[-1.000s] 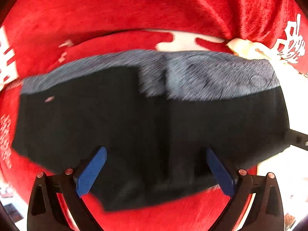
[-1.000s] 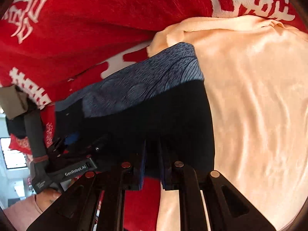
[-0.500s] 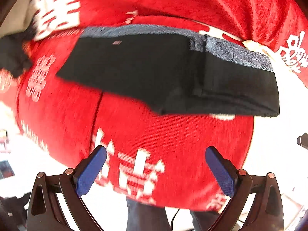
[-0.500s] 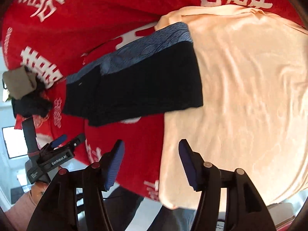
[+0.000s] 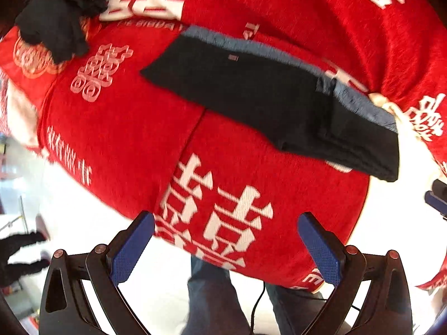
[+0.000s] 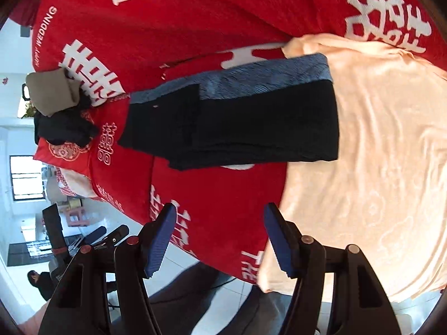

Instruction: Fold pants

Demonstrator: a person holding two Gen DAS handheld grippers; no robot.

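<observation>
The black pants (image 5: 268, 103) with a blue-grey patterned band lie folded flat on the red bedspread (image 5: 134, 128); in the right wrist view the pants (image 6: 251, 122) overlap a peach blanket's edge. My left gripper (image 5: 226, 243) hangs open well above and in front of the pants, with nothing between its blue pads. My right gripper (image 6: 220, 237) is also clear of the pants, its jaws opening, nothing between them.
A peach blanket (image 6: 377, 153) covers the bed's right part. A black garment (image 6: 64, 128) and a beige folded piece (image 6: 53, 92) lie at the bed's left. A person's legs (image 5: 218, 301) stand at the bed's edge. White tiled floor lies below.
Both grippers have lifted away from the pants toward the bed's near edge. The right gripper went from shut on the pants' fabric to open, leaving the pants lying folded.
</observation>
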